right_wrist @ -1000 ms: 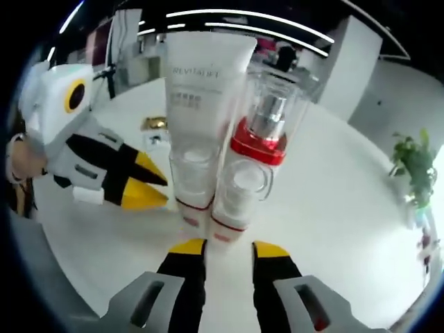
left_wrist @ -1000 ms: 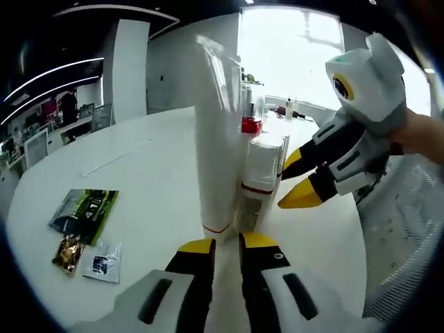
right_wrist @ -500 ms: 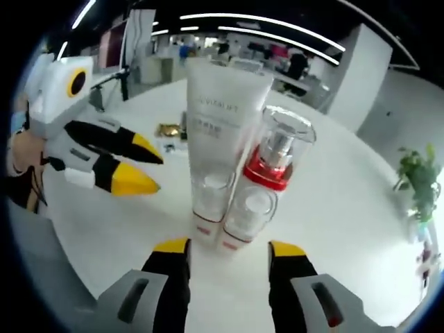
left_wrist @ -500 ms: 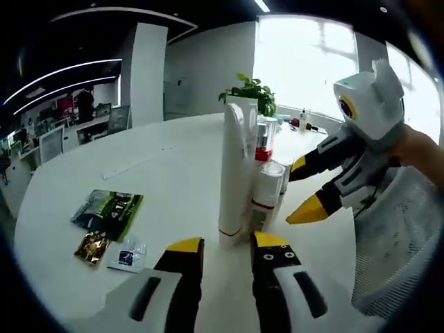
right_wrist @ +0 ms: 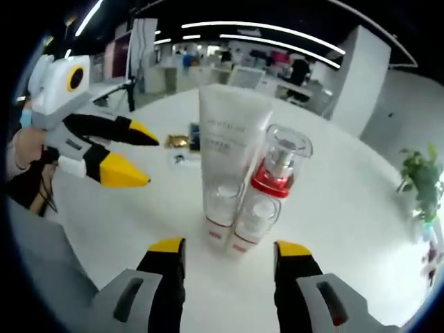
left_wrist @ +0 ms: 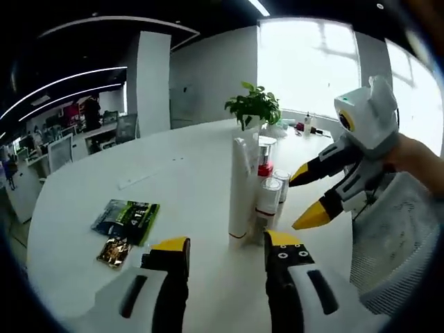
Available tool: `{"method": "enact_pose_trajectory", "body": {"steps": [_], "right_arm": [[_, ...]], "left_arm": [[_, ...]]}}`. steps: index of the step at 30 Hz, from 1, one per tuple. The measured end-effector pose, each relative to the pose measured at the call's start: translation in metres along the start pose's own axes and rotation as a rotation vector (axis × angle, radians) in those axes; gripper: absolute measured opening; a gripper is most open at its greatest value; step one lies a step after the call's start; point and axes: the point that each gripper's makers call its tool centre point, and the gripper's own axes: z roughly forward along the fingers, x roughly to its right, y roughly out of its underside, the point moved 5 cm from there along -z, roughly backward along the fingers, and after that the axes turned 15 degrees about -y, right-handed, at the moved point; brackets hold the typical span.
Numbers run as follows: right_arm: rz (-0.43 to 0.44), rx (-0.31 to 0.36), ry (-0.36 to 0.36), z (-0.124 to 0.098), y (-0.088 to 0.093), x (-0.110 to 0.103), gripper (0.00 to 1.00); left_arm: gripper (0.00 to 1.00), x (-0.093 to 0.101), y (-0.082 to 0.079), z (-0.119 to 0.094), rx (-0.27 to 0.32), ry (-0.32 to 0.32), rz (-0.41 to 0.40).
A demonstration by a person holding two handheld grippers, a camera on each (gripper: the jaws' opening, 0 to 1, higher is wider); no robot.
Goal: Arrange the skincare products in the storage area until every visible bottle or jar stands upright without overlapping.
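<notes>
Both hand-held grippers have their jaws apart and hold nothing. From the left hand-held gripper (left_wrist: 225, 247) the white bench (left_wrist: 180, 187) carries a tight group of skincare products standing upright: a tall white tube (left_wrist: 240, 187), a pump bottle with a red collar (left_wrist: 265, 156) and two small clear-capped bottles (left_wrist: 268, 200). The right hand-held gripper (left_wrist: 313, 195) is near this group, not touching it. From the right hand-held gripper (right_wrist: 229, 248) the tube (right_wrist: 232, 149), the pump bottle (right_wrist: 277, 166) and the small bottles (right_wrist: 253, 218) touch one another; the left hand-held gripper (right_wrist: 135, 156) is well apart from them. Some sachets (left_wrist: 128, 218) lie flat on the bench, and a potted plant (left_wrist: 254, 105) stands behind the group.
</notes>
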Motion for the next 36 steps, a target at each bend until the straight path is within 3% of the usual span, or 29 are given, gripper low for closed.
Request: {"method": "enact_pose_trajectory", "body": {"steps": [13,18,27,36], "right_arm": [[-0.126,0.094,-0.052,-0.020,-0.026,-0.022,0.67],[-0.108,0.145,-0.070,-0.027,-0.029,-0.026,0.69],[-0.117,0.148,-0.055,-0.037,-0.025,-0.027,0.71],[-0.164,0.190,-0.071,-0.043,-0.035,-0.036,0.74]], "left_arm": [[0.61,-0.005,-0.012,-0.022,0.017,-0.007,0.010],[0.69,-0.005,-0.013,-0.029,0.016,-0.004,0.007],[0.78,-0.007,-0.015,-0.039,0.014,-0.005,-0.008],[0.86,-0.010,-0.015,-0.045,0.012,-0.014,-0.031]]}}
